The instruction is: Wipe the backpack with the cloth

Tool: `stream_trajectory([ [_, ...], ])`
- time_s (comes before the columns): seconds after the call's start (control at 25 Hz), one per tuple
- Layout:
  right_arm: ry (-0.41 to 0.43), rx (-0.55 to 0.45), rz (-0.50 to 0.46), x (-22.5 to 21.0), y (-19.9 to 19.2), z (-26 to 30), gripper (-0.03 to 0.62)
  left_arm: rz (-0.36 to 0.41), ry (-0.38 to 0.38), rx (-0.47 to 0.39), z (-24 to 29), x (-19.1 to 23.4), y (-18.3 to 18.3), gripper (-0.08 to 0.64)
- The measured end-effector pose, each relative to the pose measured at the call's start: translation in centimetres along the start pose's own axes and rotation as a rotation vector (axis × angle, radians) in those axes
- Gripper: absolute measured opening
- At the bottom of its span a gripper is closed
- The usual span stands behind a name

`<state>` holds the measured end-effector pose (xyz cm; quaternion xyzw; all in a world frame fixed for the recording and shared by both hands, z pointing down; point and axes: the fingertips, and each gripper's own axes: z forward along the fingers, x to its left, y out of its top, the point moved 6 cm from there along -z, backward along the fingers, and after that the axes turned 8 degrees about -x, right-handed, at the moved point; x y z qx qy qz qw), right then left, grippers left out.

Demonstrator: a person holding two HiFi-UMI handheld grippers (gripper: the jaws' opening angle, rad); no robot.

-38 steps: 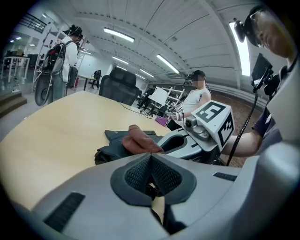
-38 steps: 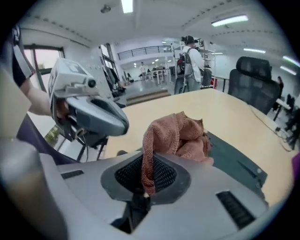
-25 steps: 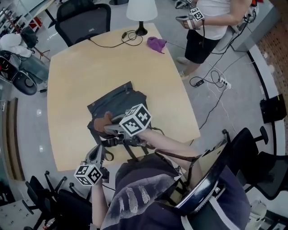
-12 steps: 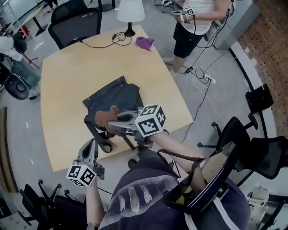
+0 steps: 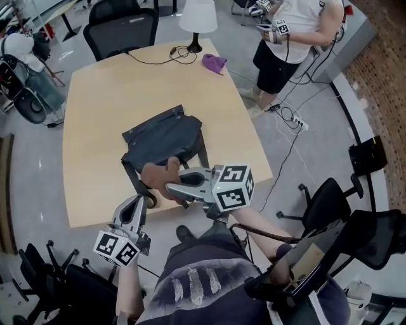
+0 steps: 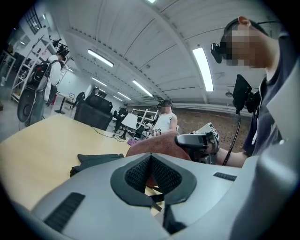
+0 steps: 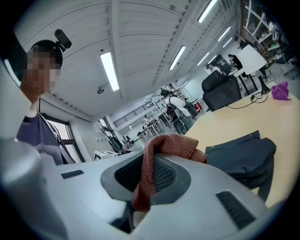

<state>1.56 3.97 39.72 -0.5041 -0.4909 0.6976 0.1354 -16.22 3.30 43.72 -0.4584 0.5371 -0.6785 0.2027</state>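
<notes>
**Right jaws clamped on the cloth, left jaws shut on nothing**

The right gripper (image 5: pixel 172 184) has its jaws pressed together on a rust-brown terry cloth (image 5: pixel 157 173). The right gripper view shows the fabric running up between the dark pads and folding over the top, a detail the head view cannot resolve. The cloth is held at the near end of the dark grey fabric backpack (image 5: pixel 163 134), which lies flat on the pale wooden surface (image 5: pixel 95 95) — whether the two touch cannot be told. The left gripper (image 5: pixel 134 212) hangs by the surface's near edge, jaws together with nothing between them. Its own view shows the right gripper side-on, with the cloth bulging behind. The head view alone lays out the far edge — a white-shaded lamp (image 5: pixel 198 14) and a small purple rag (image 5: pixel 214 62).
</notes>
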Motion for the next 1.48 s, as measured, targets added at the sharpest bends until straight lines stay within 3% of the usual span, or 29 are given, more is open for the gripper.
stream_trajectory([
  [0.28,0.078,-0.039,0.001,-0.2,0.3,-7.8,0.032,0.077,0.028,0.028,4.3,-7.1,-0.8,0.006],
  [0.52,0.078,-0.047,0.006,0.5,-0.3,-15.7,0.031,0.104,-0.026,0.06,8.1,-15.5,-3.6,0.006],
  [0.68,0.089,-0.031,0.025,0.9,-1.4,-19.2,0.031,0.101,0.022,0.05,8.1,-18.7,-4.8,0.006],
  [1.0,0.161,-0.034,0.073,1.7,-2.0,-21.0,0.031,0.093,0.156,-0.004,5.3,-20.3,-5.7,0.006],
  [1.24,0.189,-0.066,0.089,3.6,-2.2,-20.2,0.031,0.14,0.152,-0.081,3.2,-20.8,-3.8,0.006],
  [1.48,0.217,-0.14,0.19,7.6,-3.8,-18.8,0.031,0.143,0.148,-0.091,-2.5,-21.2,-3.4,0.006],
])
